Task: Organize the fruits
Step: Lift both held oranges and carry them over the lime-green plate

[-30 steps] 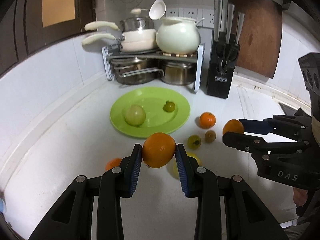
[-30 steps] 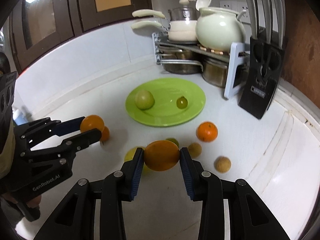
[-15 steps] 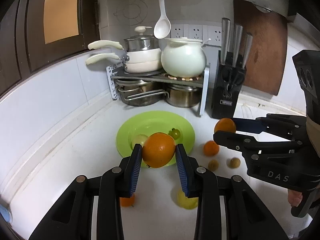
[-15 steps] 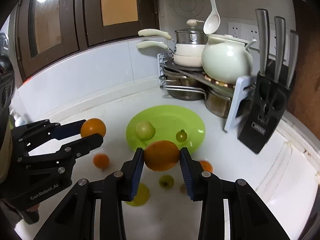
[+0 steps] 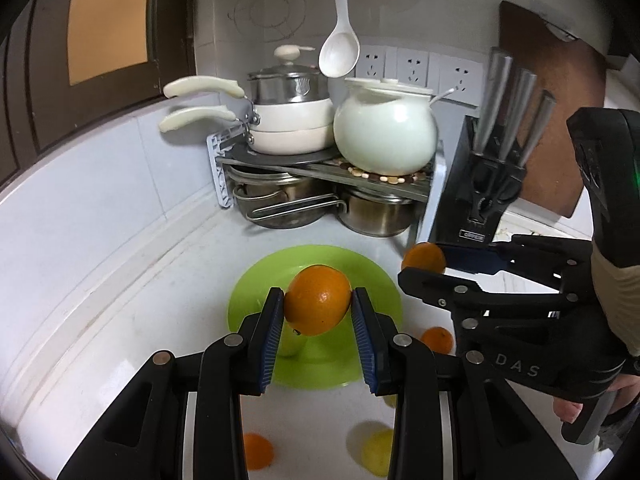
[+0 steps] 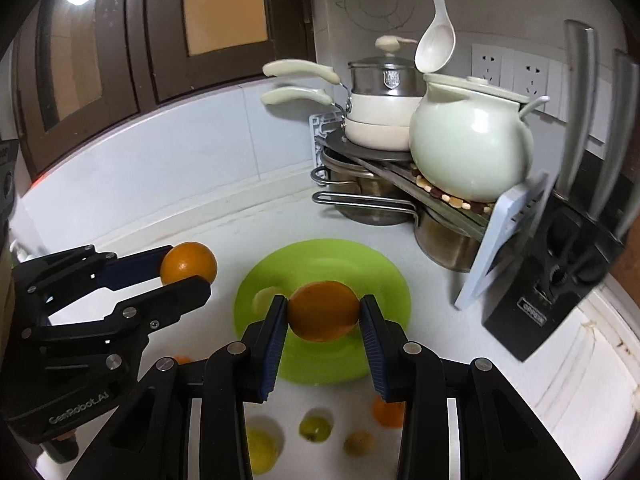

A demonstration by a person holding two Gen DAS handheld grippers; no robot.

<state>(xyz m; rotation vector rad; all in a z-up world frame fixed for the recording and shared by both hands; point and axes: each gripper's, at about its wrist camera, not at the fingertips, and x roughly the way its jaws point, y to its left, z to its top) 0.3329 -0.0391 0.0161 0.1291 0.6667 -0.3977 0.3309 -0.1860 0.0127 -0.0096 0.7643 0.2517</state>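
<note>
A white kitchen counter (image 5: pixel 120 320) is carrying a round lime-green plastic plate (image 5: pixel 248 304). Each claw, left claw (image 5: pixel 318 312) and right claw (image 6: pixel 323 318), is clamping a round orange, hovering just above the plate's near half.

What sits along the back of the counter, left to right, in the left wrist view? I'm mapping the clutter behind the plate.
Stacked cream saucepans with long handles → round pale-green ceramic pot → black knife block with steel-handled knives → brown wooden cutting board.
</note>
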